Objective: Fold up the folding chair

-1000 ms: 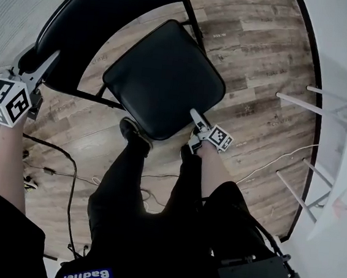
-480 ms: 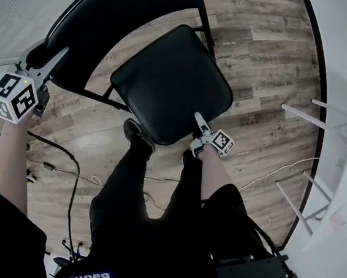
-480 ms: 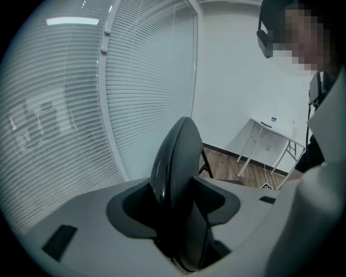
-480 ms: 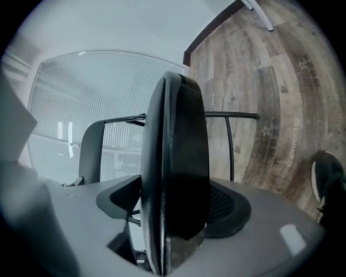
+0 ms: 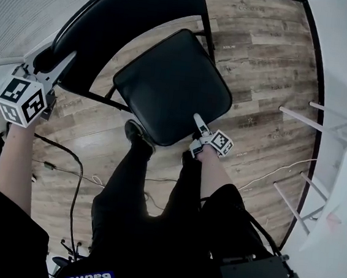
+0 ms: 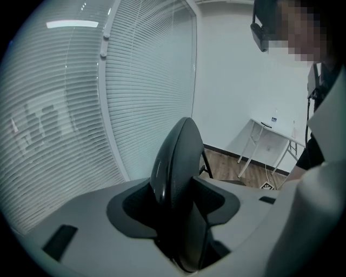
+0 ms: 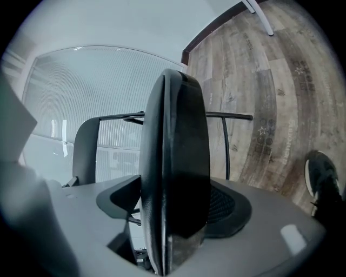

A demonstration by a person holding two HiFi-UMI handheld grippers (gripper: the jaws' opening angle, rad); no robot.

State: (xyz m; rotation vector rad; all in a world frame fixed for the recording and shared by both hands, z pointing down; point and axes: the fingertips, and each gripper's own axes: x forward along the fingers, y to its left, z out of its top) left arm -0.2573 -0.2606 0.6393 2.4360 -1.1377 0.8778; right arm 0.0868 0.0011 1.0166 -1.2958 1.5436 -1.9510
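Chair (image 5: 167, 85) stood open on floor (image 5: 261, 64) by our feet. L claw (image 5: 63, 62) & R claw (image 5: 197, 120), jaws just closing, clamped backrest (image 6: 175, 178) top & seat (image 7: 175, 162) front, prob. to swing seat up.

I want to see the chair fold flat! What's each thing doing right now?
Folding chair, open, not yet folded
Left gripper, jaws have just been closing, shut on backrest
Right gripper, jaws have just been closing, shut on seat
Blinds, lowered
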